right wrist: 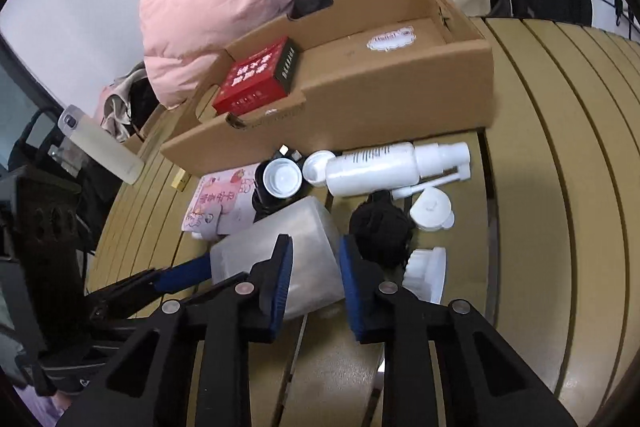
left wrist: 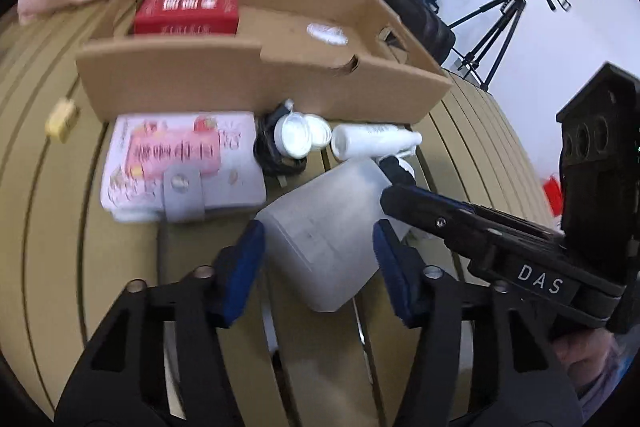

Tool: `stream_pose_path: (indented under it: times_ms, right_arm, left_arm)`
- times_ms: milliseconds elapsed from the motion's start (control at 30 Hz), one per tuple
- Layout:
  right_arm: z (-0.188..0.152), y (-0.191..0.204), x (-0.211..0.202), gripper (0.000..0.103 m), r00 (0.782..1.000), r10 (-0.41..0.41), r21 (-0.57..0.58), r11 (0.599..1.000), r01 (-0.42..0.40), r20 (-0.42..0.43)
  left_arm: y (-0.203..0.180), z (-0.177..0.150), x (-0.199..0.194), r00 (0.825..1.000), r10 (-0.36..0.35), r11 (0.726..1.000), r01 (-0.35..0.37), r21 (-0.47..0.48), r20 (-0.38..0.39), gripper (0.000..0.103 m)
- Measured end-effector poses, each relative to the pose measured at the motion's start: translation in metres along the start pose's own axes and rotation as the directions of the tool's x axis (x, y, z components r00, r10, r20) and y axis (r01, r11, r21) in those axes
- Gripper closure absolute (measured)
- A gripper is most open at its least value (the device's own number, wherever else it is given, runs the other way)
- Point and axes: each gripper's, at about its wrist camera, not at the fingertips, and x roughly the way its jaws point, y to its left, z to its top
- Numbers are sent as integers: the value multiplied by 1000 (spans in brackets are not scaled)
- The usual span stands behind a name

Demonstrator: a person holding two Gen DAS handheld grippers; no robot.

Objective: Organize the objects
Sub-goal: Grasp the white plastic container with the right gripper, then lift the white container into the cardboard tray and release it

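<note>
We have the frosted plastic jug (left wrist: 324, 231) lying on the slatted table (left wrist: 80, 287), near the cardboard tray (left wrist: 256, 83) at its 12 o'clock. Our left gripper (left wrist: 318, 259) gapes wide around the jug's base, not yet pinching. Our right gripper (right wrist: 314, 279), half open and holding nothing, hovers by the jug's 3 o'clock flank. We should close squarely across the body, then lift toward the tray beside the red box (left wrist: 188, 9).
</note>
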Motion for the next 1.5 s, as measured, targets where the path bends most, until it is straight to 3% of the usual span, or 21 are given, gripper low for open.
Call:
stream_pose_path:
  times_ms: [133,233,367,533,567,667,767,900,1067,1233,1367,1500]
  right_arm:
    - [-3,2,0,80,999,31,-4,1000,-31,-25]
    - [-13,11,-1,78,996,64,-48,997,-67,-67]
    - [-15,19,3,75,998,53,-72,996,-57,-45]
    - [-14,9,8,58,996,77,-28,997,-78,-49]
    - [-15,6,8,56,996,74,-16,997,-75,-49]
    - [-16,5,13,57,990,127,7,992,-127,-63]
    - [-18,18,9,60,994,88,-37,995,-90,-59]
    - [-11,28,-15,64,994,108,-36,994,-107,10]
    - [30,40,-58,68,982,162,-33,987,-160,100]
    - [112,53,-74,68,983,110,-85,992,-98,147]
    - [177,44,-42,68,991,94,-69,994,-87,96]
    - [219,22,16,68,998,59,-43,997,-59,19]
  left_arm:
    - [10,-1,-11,1000,11,999,-11,-52,11,65]
    - [23,1,-14,1000,-16,995,16,-97,-2,65]
    - [22,4,-12,1000,-1,996,1,-90,5,64]
    - [23,7,-11,1000,-7,996,7,-92,1,65]
    - [23,7,-11,1000,-6,996,6,-89,5,69]
    - [20,7,-16,1000,3,997,-1,-77,26,78]
    - [16,10,-33,997,2,997,4,-80,80,78]
    - [8,34,-67,990,-50,994,62,-87,135,79]
    - [-4,113,-86,987,-79,997,82,-14,139,79]
    - [9,193,-61,987,-102,993,108,-39,120,79]
    - [33,242,-5,992,-101,990,107,-91,72,79]
    - [59,263,58,998,-66,989,65,-131,-4,79]
